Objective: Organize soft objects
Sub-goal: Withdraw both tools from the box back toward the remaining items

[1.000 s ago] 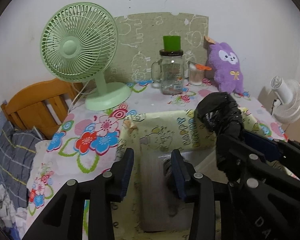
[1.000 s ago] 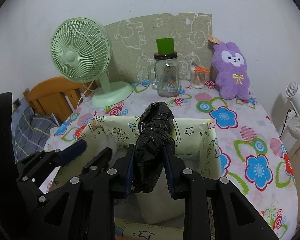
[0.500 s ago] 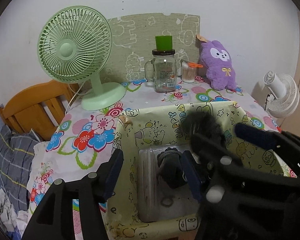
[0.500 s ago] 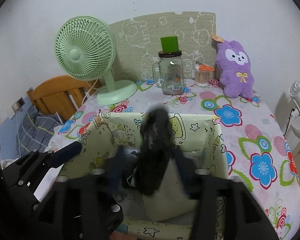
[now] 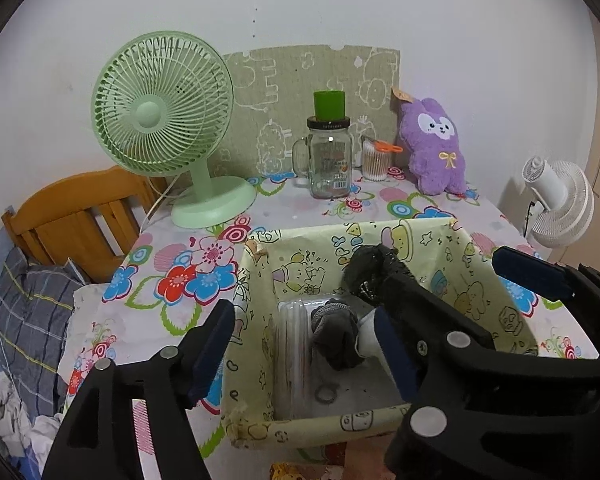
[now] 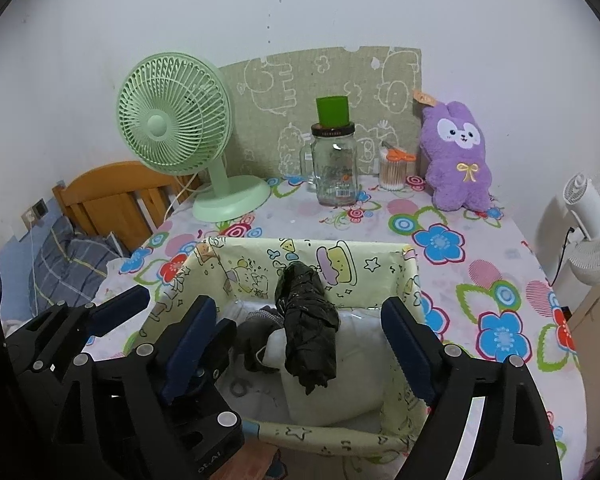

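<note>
We are opening both jaws over the fabric bin [image 6: 414, 280]: right gripper [image 6: 300, 344] spreading, black bundle [image 6: 306, 320] lying loose inside, touching neither pad; left gripper [image 5: 304, 348] spreading above the grey sock [image 5: 334, 336]. Purple plush [image 6: 458, 156] is remaining on the worktop [image 6: 460, 240]. Only the right view is showing the white pouch [image 6: 352, 376] underneath.

Floral-cloth table [image 6: 500, 264] w/ yellow bin [image 6: 380, 258], green fan [image 6: 232, 200], glass jar [image 6: 336, 168], purple plush [image 6: 458, 160], poss. cotton-swab tub [image 6: 394, 174].
</note>
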The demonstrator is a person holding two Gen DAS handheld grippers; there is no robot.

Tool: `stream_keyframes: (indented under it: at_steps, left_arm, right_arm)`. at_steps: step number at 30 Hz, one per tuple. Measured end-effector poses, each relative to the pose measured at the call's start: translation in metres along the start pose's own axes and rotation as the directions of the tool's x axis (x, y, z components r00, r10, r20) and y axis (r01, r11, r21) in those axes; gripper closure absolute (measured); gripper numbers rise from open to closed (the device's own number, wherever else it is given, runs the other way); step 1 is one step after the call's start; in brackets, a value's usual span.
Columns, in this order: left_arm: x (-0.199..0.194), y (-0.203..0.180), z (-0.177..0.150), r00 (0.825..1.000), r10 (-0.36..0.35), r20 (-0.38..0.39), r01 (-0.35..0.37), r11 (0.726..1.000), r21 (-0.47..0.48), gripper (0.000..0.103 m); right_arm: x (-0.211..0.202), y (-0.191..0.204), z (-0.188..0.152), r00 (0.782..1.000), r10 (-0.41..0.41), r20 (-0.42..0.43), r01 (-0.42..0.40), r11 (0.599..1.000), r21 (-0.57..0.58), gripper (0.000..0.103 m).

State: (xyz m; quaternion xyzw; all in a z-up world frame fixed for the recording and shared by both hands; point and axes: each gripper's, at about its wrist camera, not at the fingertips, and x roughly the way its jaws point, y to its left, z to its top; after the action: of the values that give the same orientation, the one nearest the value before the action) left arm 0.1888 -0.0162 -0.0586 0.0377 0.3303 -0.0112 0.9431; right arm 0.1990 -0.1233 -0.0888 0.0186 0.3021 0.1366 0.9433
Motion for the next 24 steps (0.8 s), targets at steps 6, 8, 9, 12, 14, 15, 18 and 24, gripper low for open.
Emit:
stream_keyframes:
  at_steps: [6, 8, 9, 12, 14, 15, 18, 24]
  left_arm:
    - [-0.015, -0.003, 0.000, 1.000, -0.001, 0.027, 0.001, 1.000, -0.002, 0.021]
    - [-0.020, -0.004, 0.000, 0.999, -0.001, 0.035, 0.001, 1.000, -0.002, 0.020]
    - [-0.022, -0.005, 0.000, 0.999, -0.001, 0.038, 0.001, 1.000, -0.002, 0.020]
    - [-0.028, -0.006, -0.001, 0.999, -0.004, 0.044, 0.004, 1.000, -0.001, 0.019]
    - [-0.031, -0.008, -0.003, 0.999, -0.009, 0.047, 0.009, 1.000, -0.005, 0.017]
    - [-0.033, -0.008, -0.003, 0.999, -0.007, 0.048, 0.007, 1.000, -0.007, 0.016]
    - [-0.039, -0.009, -0.005, 0.999, -0.010, 0.053, 0.010, 1.000, -0.010, 0.015]
    - [-0.052, -0.012, -0.007, 0.997, -0.017, 0.071, 0.017, 1.000, -0.008, 0.013]
  right_arm:
    - [-0.017, 0.000, -0.001, 1.000, -0.013, 0.027, 0.013, 1.000, 0.000, 0.012]
    - [-0.023, 0.000, -0.001, 0.999, -0.020, 0.036, 0.020, 1.000, -0.001, 0.009]
    - [-0.025, 0.000, -0.001, 0.999, -0.024, 0.040, 0.024, 1.000, 0.000, 0.007]
    - [-0.034, -0.001, -0.002, 0.997, -0.048, 0.053, 0.048, 0.999, 0.003, 0.004]
    - [-0.039, 0.000, -0.003, 0.996, -0.062, 0.059, 0.062, 0.998, -0.002, 0.003]
    - [-0.042, 0.000, -0.003, 0.996, -0.067, 0.060, 0.067, 0.998, -0.004, 0.003]
    - [-0.048, -0.001, -0.004, 0.995, -0.082, 0.063, 0.082, 0.997, -0.004, 0.003]
    - [-0.062, 0.000, -0.006, 0.992, -0.098, 0.074, 0.098, 0.995, 0.002, 0.003]
